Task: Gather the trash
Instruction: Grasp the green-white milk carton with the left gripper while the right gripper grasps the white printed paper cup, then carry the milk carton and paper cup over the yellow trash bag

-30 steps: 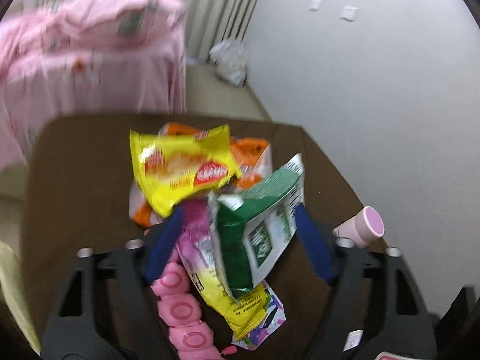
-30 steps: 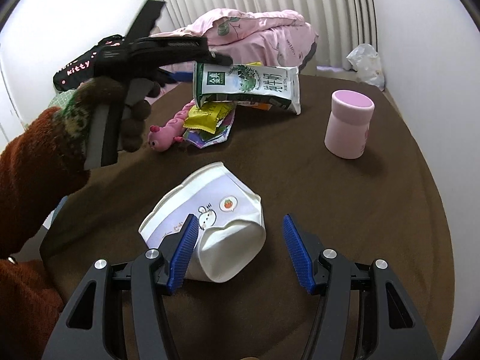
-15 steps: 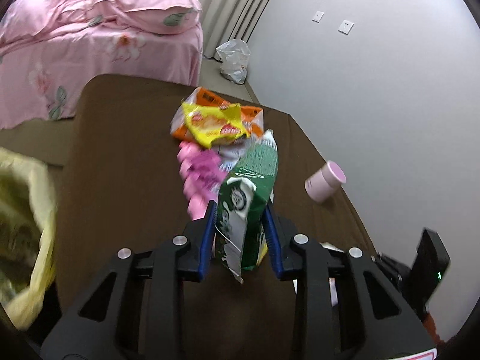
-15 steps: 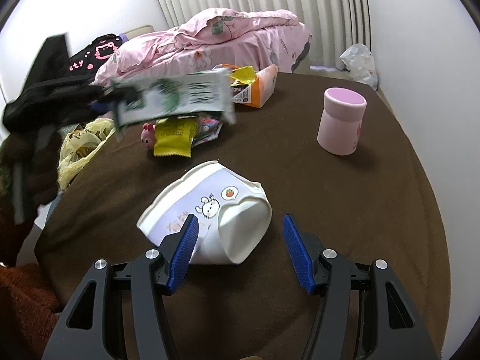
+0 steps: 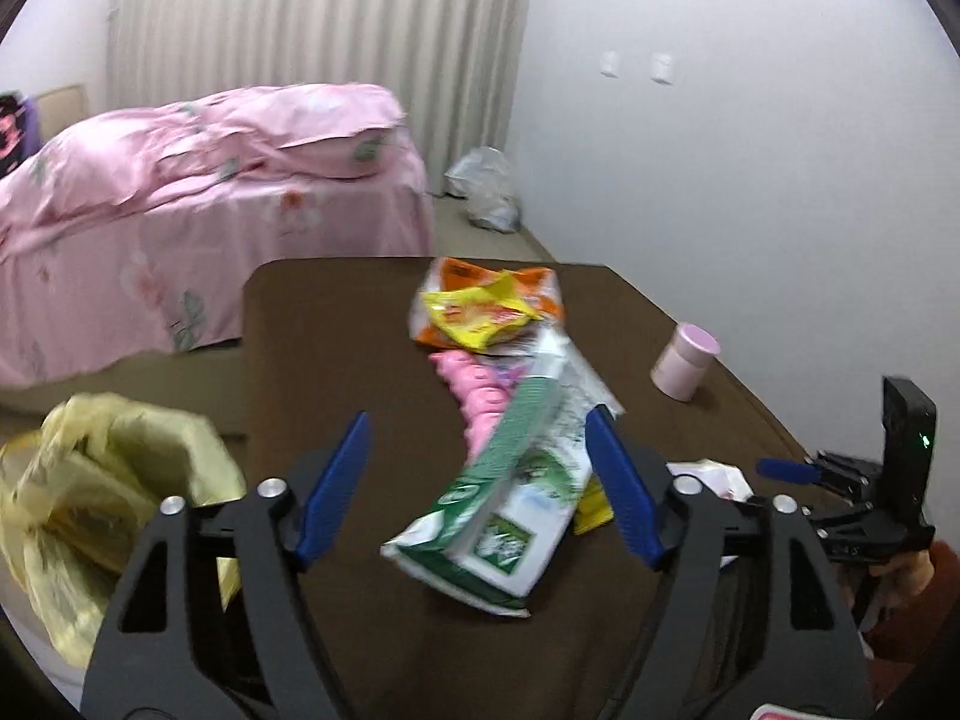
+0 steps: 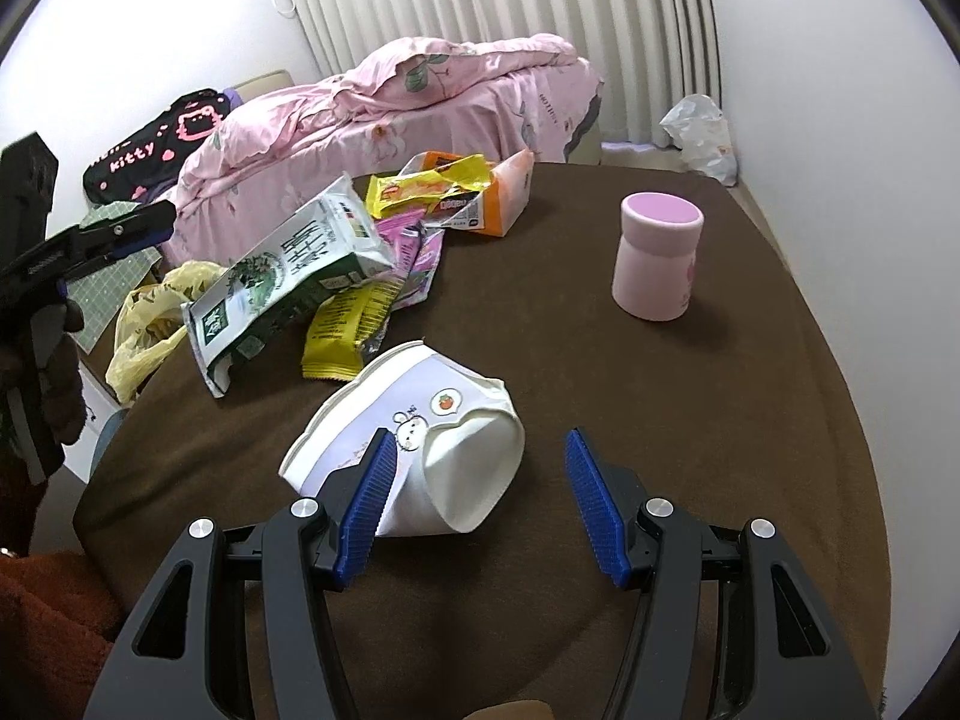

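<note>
A green and white milk carton [image 5: 510,498] [image 6: 288,270] lies tilted near the brown table's left edge, leaning on a yellow wrapper [image 6: 348,324]. My left gripper [image 5: 477,420] [image 6: 144,228] has its jaws opening. In the left wrist view the carton sits loose between the wide fingers, with no pad pressing on it. A crushed white paper cup [image 6: 420,426] lies on its side between the fingers of my right gripper [image 6: 480,438], which stands open. A yellow trash bag [image 5: 90,480] [image 6: 150,306] gapes beside the table's left edge.
More wrappers, an orange box [image 6: 498,198] and a pink toy [image 5: 474,384] are piled at the table's far middle. A pink cup [image 6: 657,258] stands at the right. A pink bed [image 5: 210,180] and a white floor bag [image 5: 486,186] lie beyond.
The left gripper shut on the carton, carried it back toward the table's near left edge by the yellow bag, then opened and let it go. The right gripper stayed put.
</note>
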A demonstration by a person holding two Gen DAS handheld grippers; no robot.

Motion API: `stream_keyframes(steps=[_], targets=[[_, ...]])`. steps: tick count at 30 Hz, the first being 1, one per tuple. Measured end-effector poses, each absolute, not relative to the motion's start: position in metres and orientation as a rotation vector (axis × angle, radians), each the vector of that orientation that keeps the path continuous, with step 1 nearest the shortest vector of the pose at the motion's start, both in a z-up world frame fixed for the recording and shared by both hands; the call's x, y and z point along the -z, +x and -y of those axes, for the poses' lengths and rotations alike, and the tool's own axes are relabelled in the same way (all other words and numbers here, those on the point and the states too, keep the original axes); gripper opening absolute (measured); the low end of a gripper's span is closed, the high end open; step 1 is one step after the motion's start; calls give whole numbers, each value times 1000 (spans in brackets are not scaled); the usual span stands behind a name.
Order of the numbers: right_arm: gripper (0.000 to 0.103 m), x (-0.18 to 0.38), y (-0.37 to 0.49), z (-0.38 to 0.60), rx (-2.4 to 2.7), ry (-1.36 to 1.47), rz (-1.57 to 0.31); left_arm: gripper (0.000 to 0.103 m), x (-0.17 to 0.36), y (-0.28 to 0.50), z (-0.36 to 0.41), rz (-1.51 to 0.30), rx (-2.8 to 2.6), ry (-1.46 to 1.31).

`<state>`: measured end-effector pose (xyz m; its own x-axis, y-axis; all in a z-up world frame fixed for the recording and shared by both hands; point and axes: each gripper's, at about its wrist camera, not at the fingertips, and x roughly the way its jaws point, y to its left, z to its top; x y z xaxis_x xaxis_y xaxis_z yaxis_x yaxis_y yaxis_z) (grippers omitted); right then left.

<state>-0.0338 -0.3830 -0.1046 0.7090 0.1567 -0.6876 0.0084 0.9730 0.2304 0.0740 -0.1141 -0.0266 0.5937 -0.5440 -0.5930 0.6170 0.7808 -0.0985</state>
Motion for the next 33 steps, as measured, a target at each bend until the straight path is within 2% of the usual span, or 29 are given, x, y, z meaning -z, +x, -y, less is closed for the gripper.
stream_keyframes(steps=[6, 11, 16, 23, 25, 26, 27, 33], targets=[[55, 106, -36, 388, -69, 255, -763, 71, 56, 81, 182, -700, 763, 394], [55, 108, -39, 391, -89, 280, -776, 71, 86, 99, 214, -758, 710, 513], [55, 111, -39, 386, -107, 278, -809, 66, 97, 127, 199, -913, 686, 331], [55, 117, -26, 384, -152, 379, -821, 63, 89, 120, 170, -940, 718, 190], [48, 122, -17, 384, -151, 390, -847, 63, 88, 118, 167, -942, 726, 188], [32, 123, -14, 383, -152, 384, -860, 63, 88, 117, 167, -943, 727, 191], [24, 123, -12, 381, -151, 371, -870, 63, 89, 117, 168, -946, 729, 194], [23, 107, -20, 373, -127, 257, -825, 64, 93, 124, 175, -949, 725, 208]])
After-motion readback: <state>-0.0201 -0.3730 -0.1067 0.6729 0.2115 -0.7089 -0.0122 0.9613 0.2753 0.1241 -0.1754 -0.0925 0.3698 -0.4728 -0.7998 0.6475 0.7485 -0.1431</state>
